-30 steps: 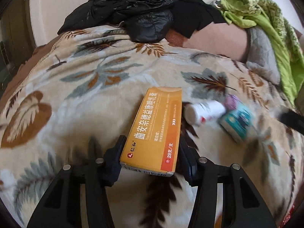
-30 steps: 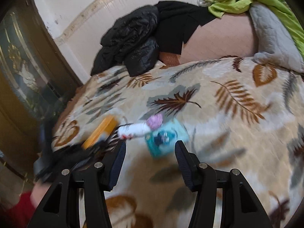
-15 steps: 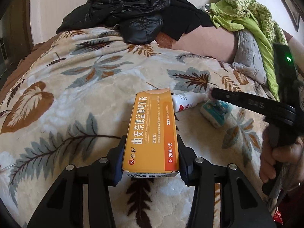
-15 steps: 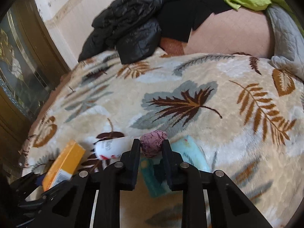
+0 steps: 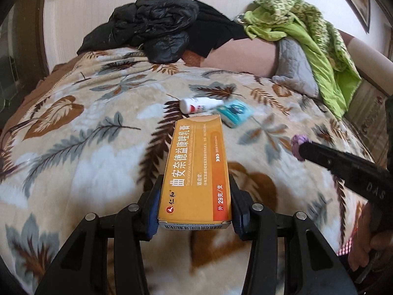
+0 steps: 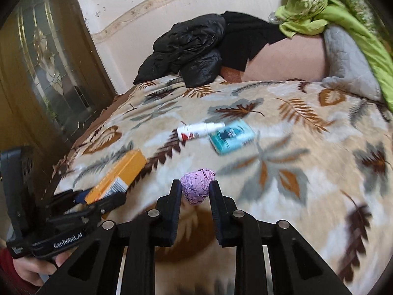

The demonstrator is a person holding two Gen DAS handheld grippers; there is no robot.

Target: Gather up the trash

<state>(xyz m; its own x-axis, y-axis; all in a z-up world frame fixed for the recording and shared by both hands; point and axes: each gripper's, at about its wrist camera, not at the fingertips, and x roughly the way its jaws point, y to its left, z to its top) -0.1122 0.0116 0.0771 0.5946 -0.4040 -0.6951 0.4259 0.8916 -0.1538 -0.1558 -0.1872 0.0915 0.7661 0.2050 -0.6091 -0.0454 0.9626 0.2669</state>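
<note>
My left gripper (image 5: 195,196) is shut on an orange medicine box (image 5: 197,169) and holds it above the leaf-patterned blanket (image 5: 86,147). The box also shows in the right wrist view (image 6: 118,177). My right gripper (image 6: 195,191) is shut on a crumpled purple paper ball (image 6: 196,186), lifted off the blanket; the ball shows at the right in the left wrist view (image 5: 297,145). A white spray bottle (image 6: 199,130) and a teal packet (image 6: 232,136) lie on the blanket beyond both grippers, side by side.
Black jackets (image 5: 157,32) are piled at the far edge of the bed. A green cloth (image 5: 307,29) and a grey pillow (image 5: 294,66) lie at the far right. A dark wooden door (image 6: 36,73) stands to the left.
My right gripper has lifted the purple ball away from the bottle and packet and pulled back. My left gripper has drawn back with the orange box.
</note>
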